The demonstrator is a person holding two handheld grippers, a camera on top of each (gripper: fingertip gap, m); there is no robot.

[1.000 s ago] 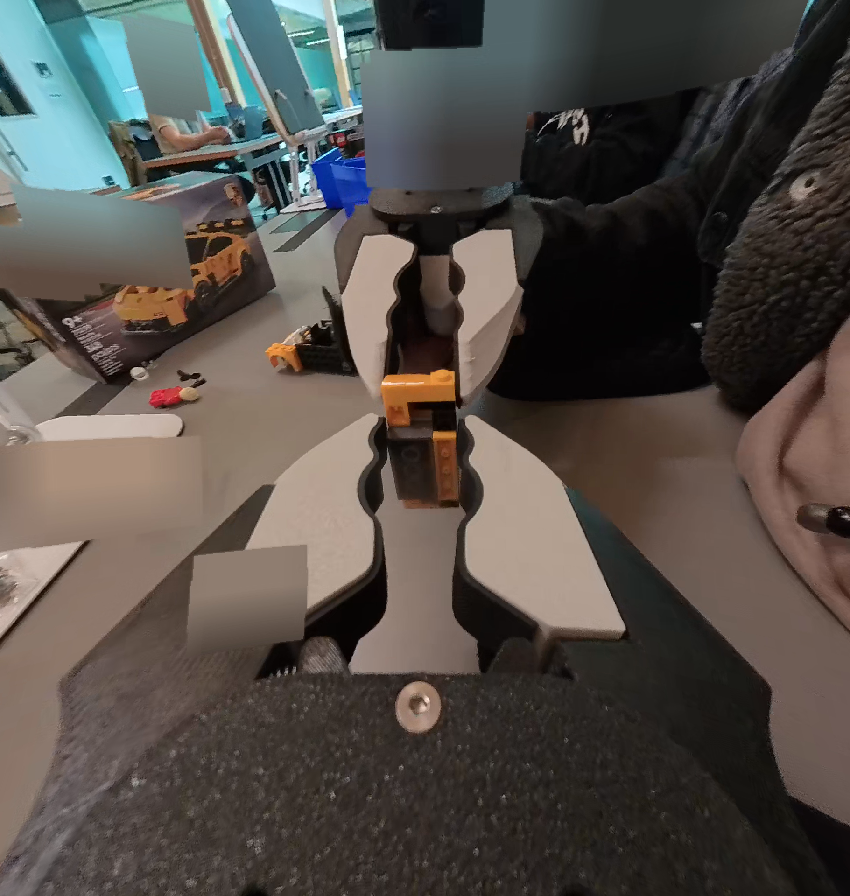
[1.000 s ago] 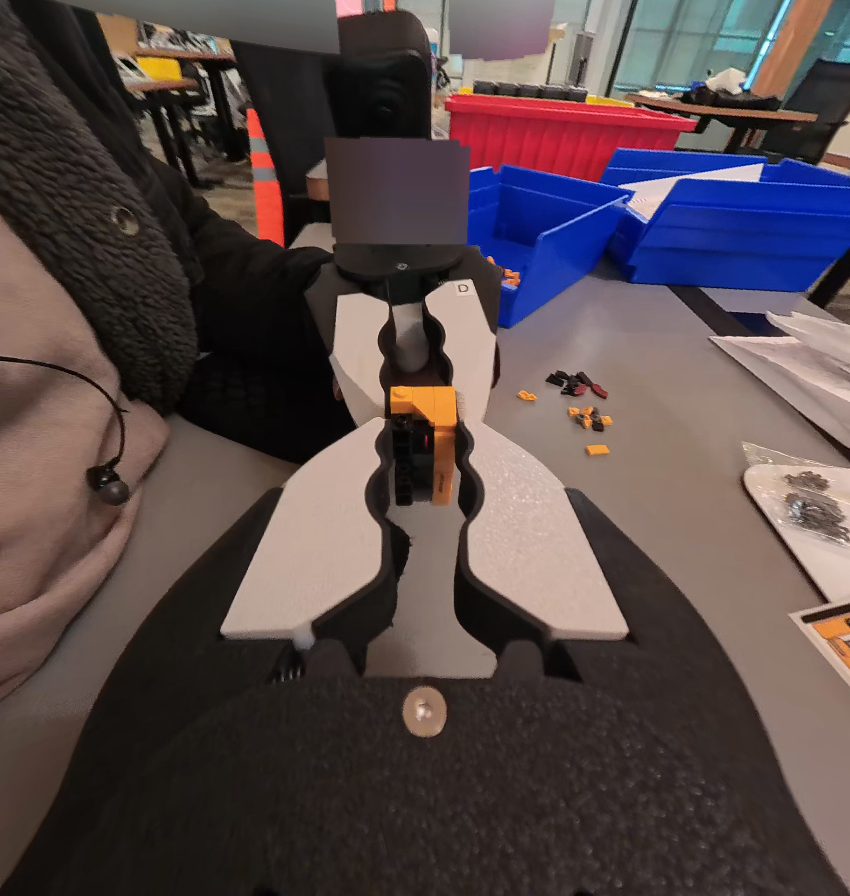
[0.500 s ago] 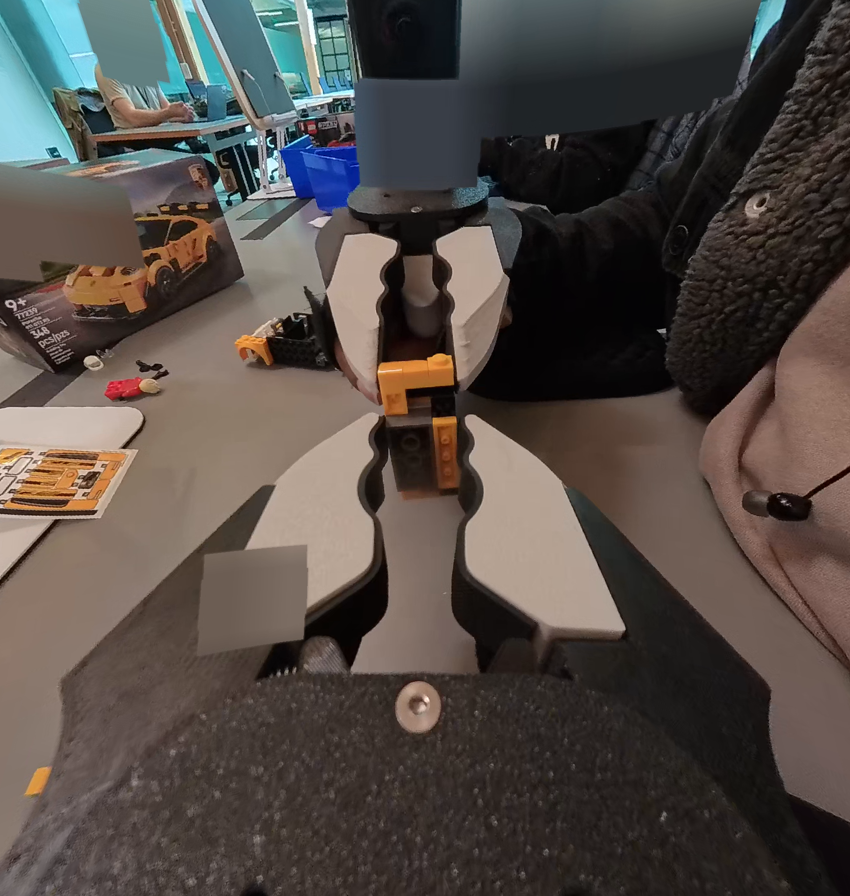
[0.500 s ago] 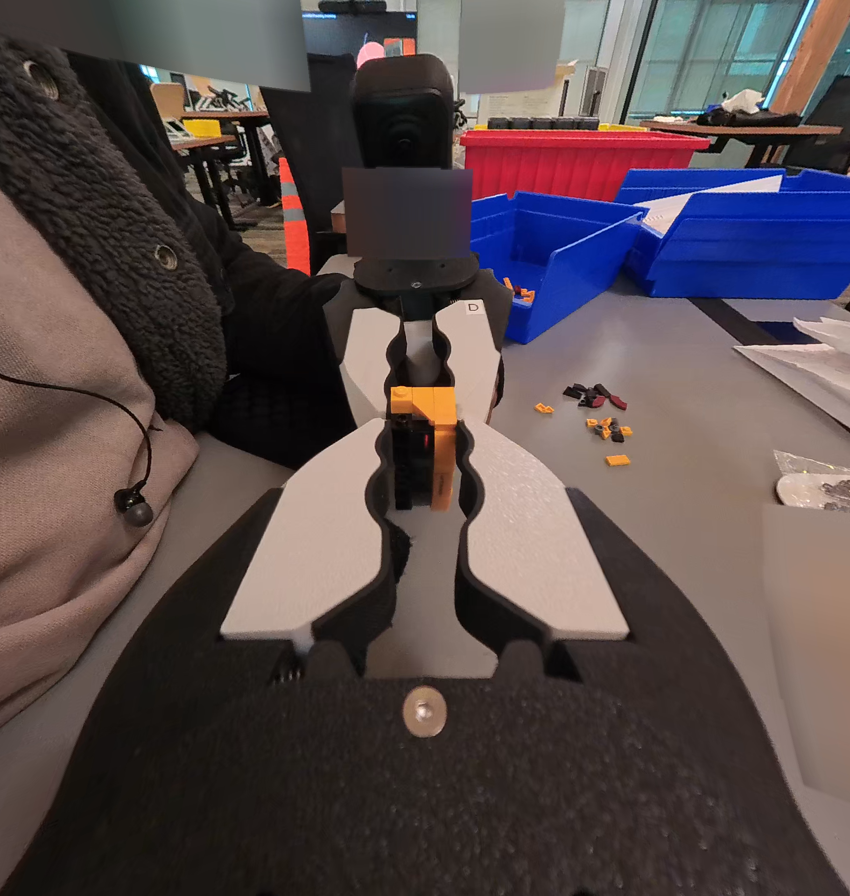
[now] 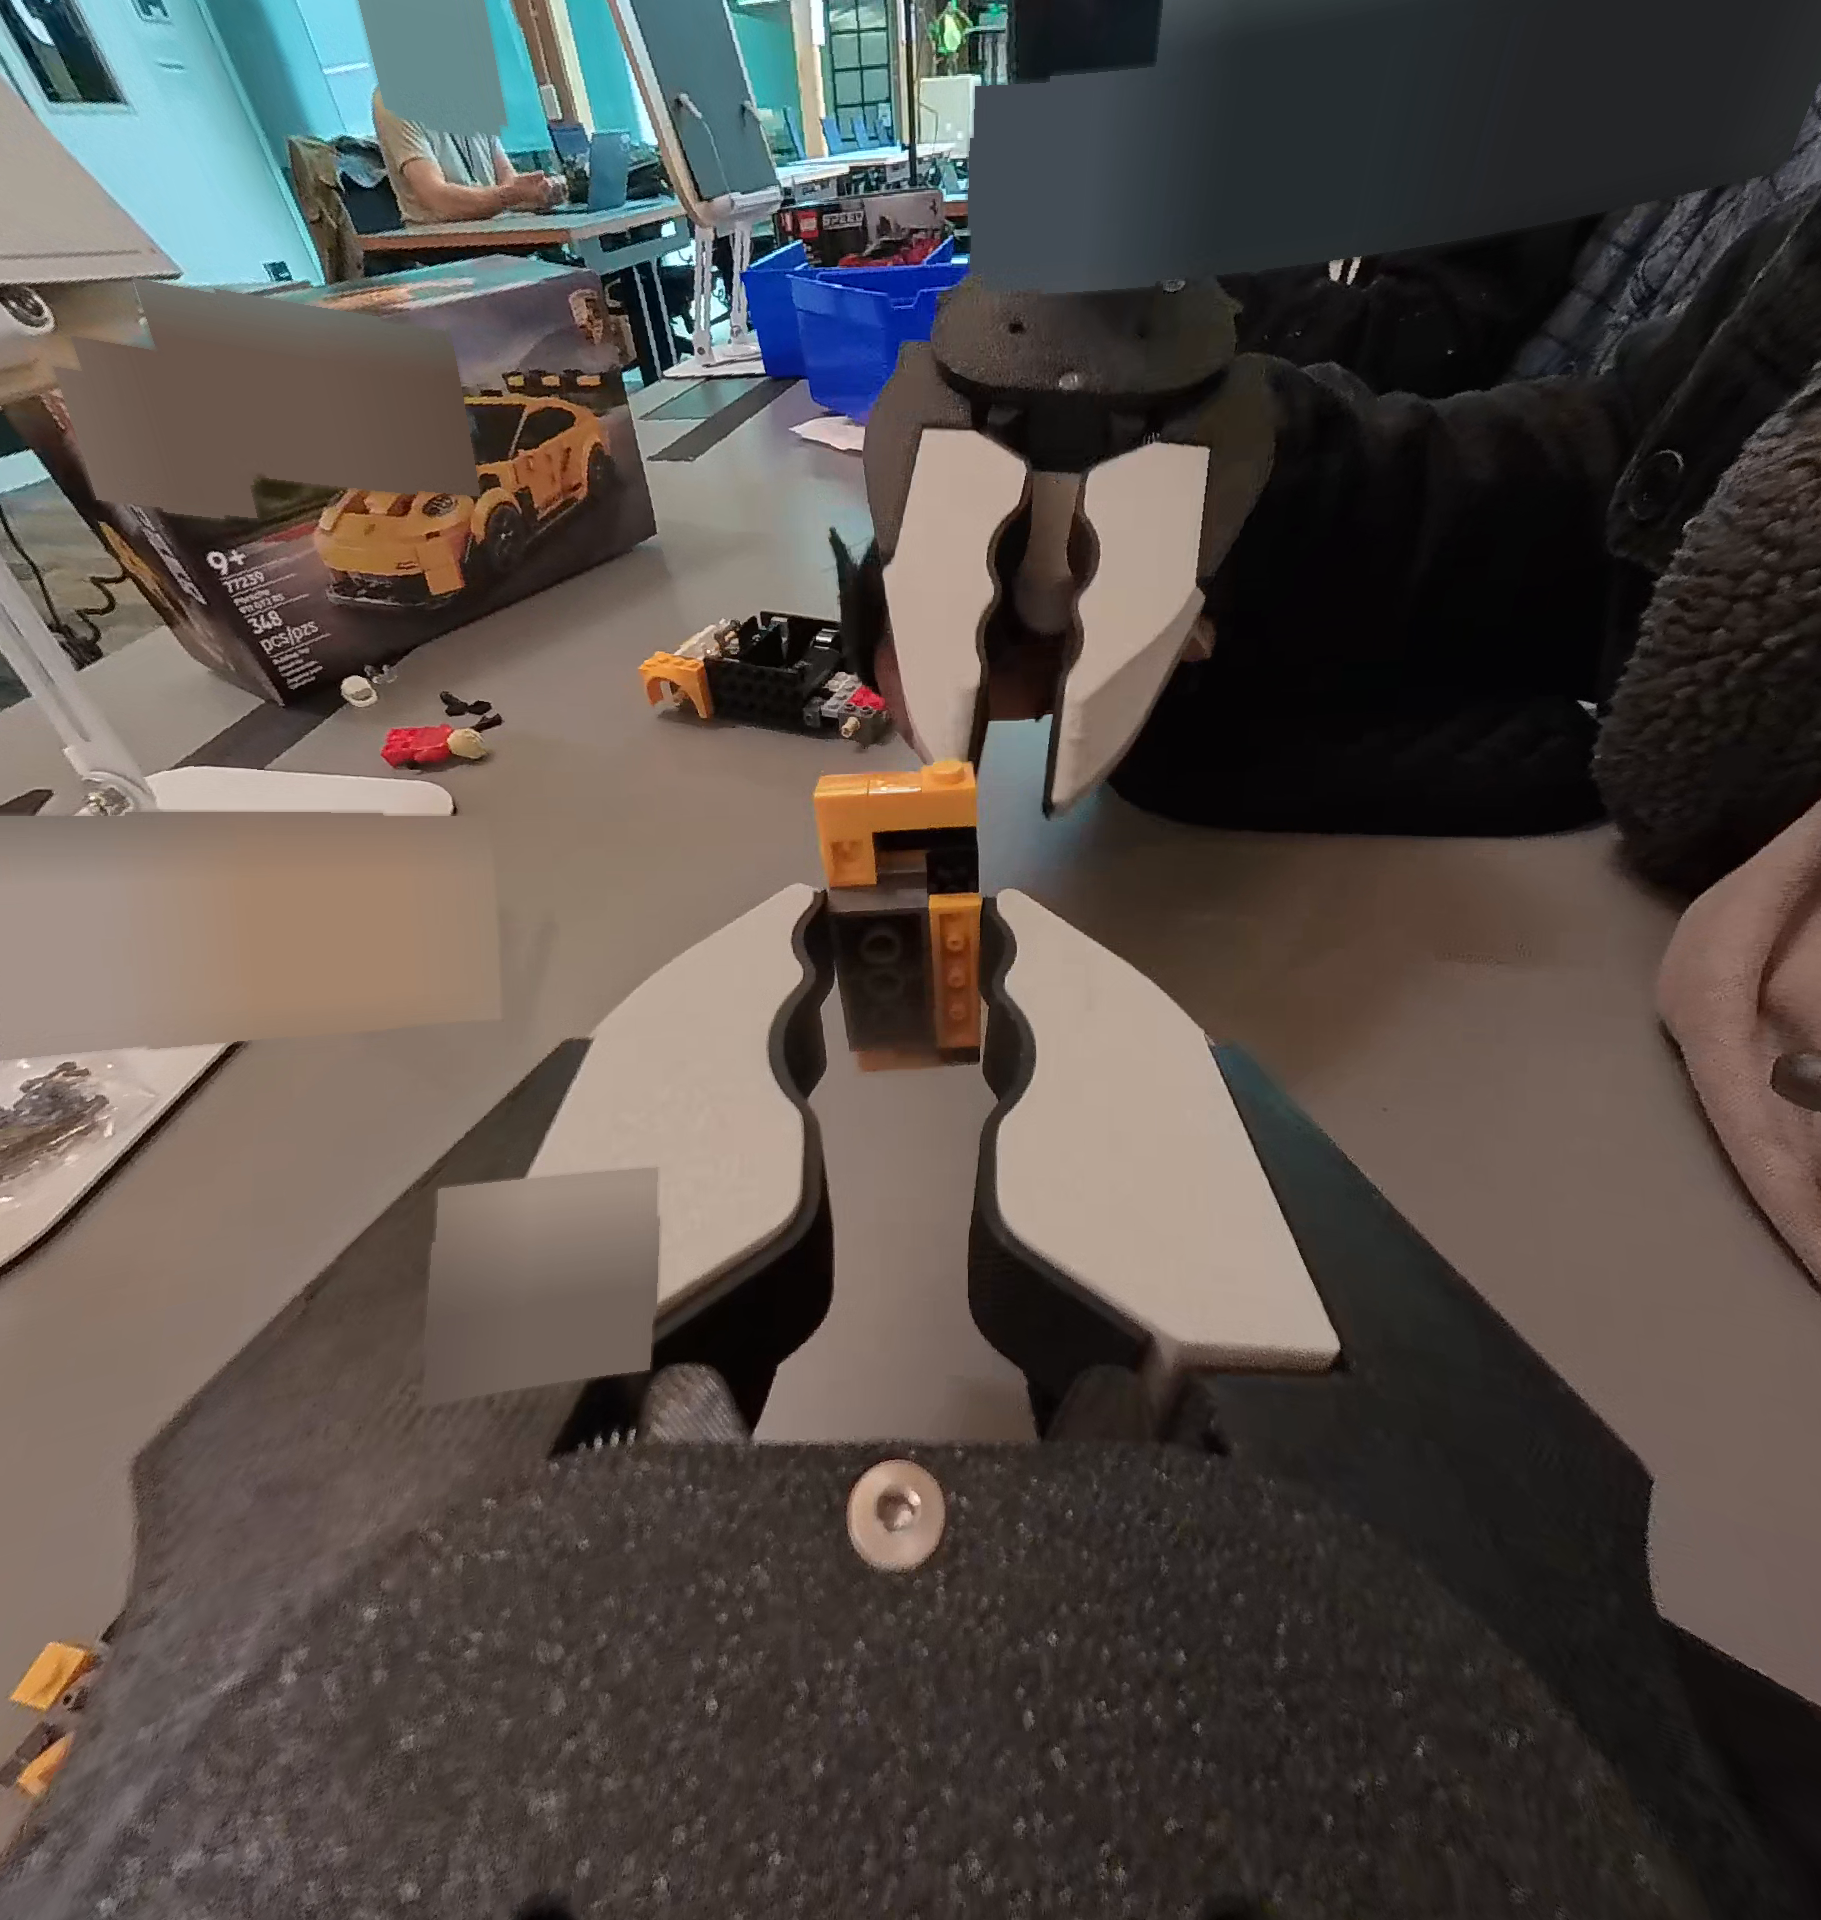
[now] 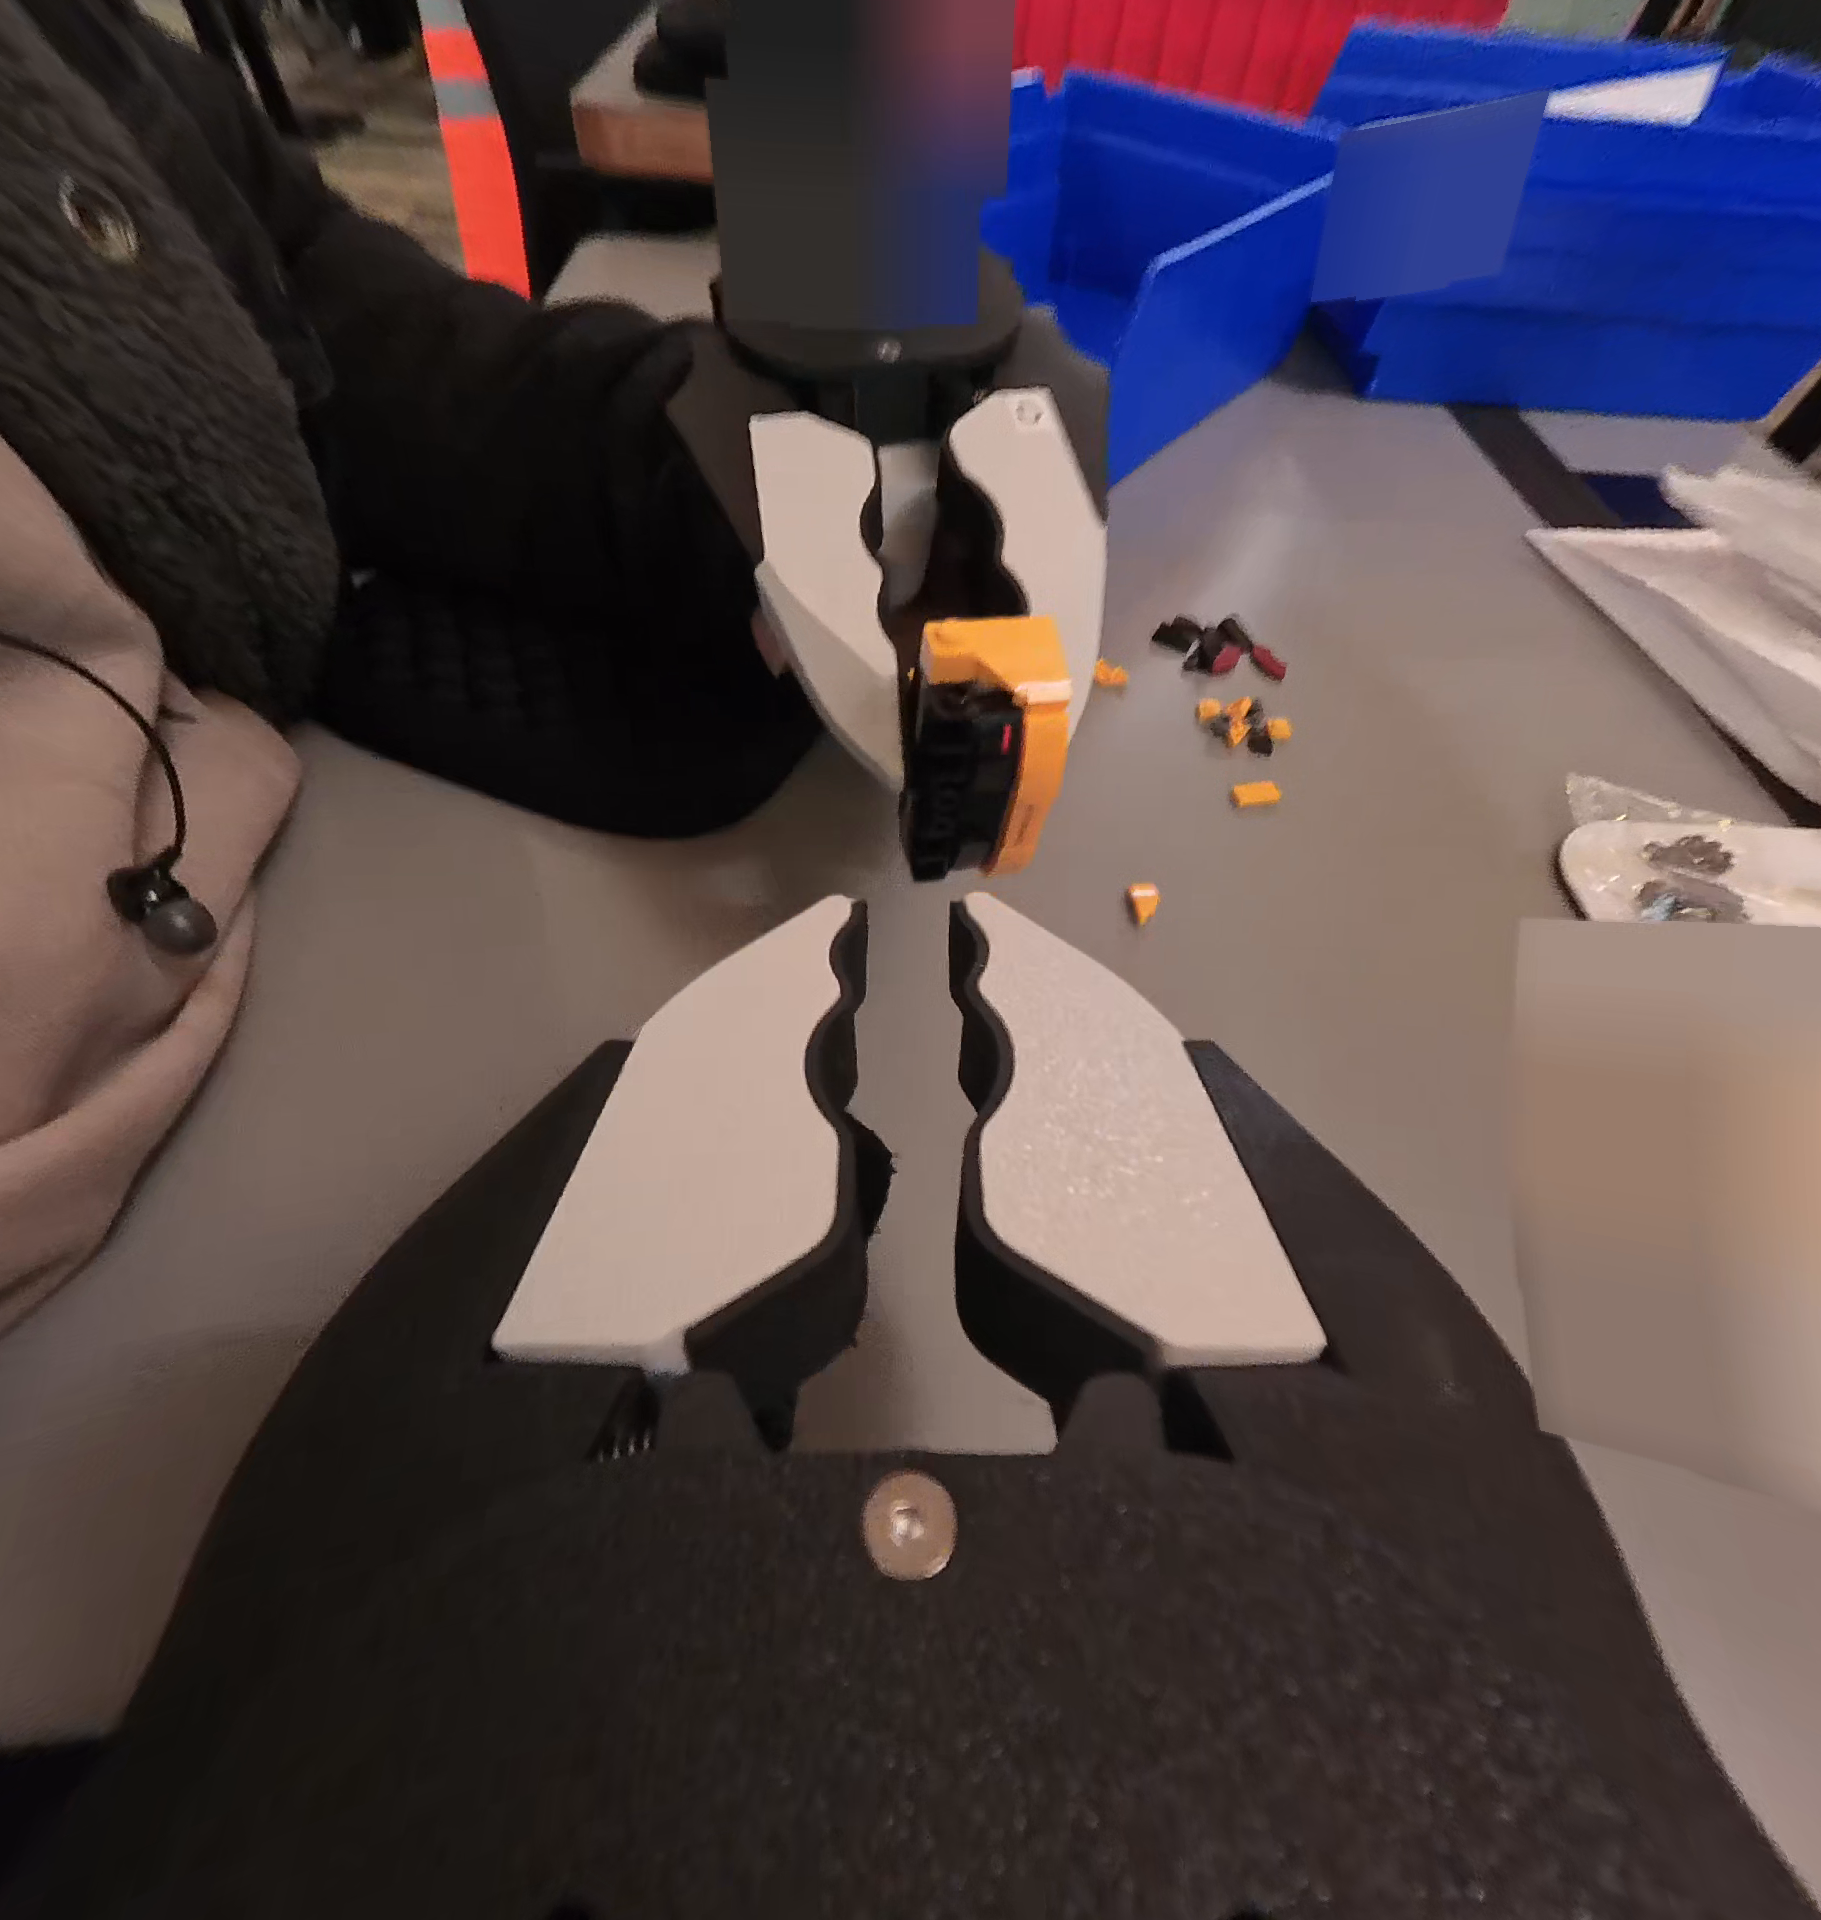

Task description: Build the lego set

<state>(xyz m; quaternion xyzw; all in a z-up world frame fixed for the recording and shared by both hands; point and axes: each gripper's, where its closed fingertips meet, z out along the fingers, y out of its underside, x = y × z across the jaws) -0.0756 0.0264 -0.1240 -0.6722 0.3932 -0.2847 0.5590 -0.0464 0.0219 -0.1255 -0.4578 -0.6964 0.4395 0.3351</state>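
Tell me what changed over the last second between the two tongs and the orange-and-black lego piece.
The right tongs let go of the lego sub-assembly and backed away, their jaws now slightly parted and empty. The left tongs stayed clamped on it, holding it above the grey table.

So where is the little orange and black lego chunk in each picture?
Left wrist view: the orange and black lego chunk sits at picture centre, pinched between the near fingers.
Right wrist view: it sits above centre, held by the far gripper.
Shared landmark: the grey tabletop beneath it.
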